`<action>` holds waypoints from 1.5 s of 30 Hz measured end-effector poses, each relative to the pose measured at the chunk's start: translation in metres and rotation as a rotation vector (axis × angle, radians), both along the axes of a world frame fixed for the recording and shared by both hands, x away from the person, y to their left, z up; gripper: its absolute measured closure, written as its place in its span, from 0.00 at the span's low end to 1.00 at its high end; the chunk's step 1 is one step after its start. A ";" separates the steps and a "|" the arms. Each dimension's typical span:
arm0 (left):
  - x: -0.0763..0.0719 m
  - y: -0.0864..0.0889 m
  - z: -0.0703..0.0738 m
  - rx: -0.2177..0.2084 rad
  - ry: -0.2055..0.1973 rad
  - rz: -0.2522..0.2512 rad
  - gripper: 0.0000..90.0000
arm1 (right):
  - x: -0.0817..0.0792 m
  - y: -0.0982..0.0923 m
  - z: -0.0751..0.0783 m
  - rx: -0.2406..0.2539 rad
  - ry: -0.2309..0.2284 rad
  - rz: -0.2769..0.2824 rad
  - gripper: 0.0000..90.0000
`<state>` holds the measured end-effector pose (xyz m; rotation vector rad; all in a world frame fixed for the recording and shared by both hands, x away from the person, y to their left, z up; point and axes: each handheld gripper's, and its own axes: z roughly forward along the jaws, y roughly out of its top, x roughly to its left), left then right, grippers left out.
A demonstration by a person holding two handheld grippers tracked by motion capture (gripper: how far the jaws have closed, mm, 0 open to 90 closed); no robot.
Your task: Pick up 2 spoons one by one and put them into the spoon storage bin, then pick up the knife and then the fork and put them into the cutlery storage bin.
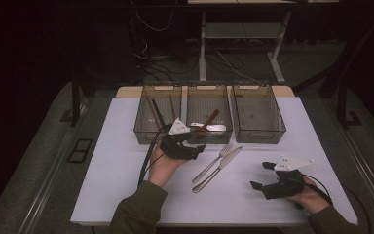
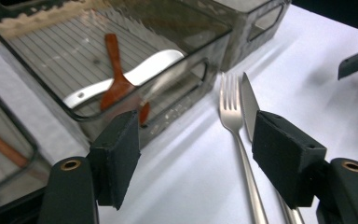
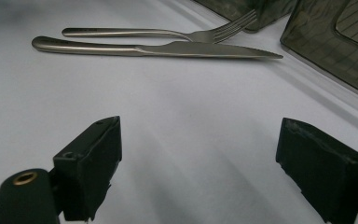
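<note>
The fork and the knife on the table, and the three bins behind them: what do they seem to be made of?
The fork and knife look like polished metal, probably stainless steel: silver-grey, with bright reflections along the handles. The bins look like smoky, see-through hard plastic: the spoons inside show through the walls, and the floors are ribbed as in moulded plastic.

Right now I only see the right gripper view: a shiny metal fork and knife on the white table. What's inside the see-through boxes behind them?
Observer: The middle smoky plastic bin holds a reddish-brown wooden spoon and a flat white spoon.
Operator: Where's the other gripper?
Observer: The left gripper is near that bin's front, jaws open and empty, beside the shiny metal fork.
Operator: And the left box?
Observer: The left smoky plastic bin holds long thin chopsticks.
</note>
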<state>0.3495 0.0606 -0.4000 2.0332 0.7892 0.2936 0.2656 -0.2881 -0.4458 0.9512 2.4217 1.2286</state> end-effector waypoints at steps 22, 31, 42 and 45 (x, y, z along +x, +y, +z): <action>-0.006 -0.042 -0.041 0.061 0.089 -0.095 0.75 | 0.000 0.000 -0.001 -0.004 0.002 0.008 0.16; -0.007 -0.055 -0.051 0.111 0.097 -0.105 0.83 | 0.000 0.000 -0.001 -0.006 -0.002 0.010 0.16; -0.013 -0.062 -0.053 0.168 0.047 -0.096 0.91 | -0.001 0.000 -0.001 -0.007 -0.004 0.011 0.16; -0.011 -0.062 -0.053 0.164 0.050 -0.097 0.92 | 0.000 0.000 -0.001 -0.005 -0.013 0.017 0.16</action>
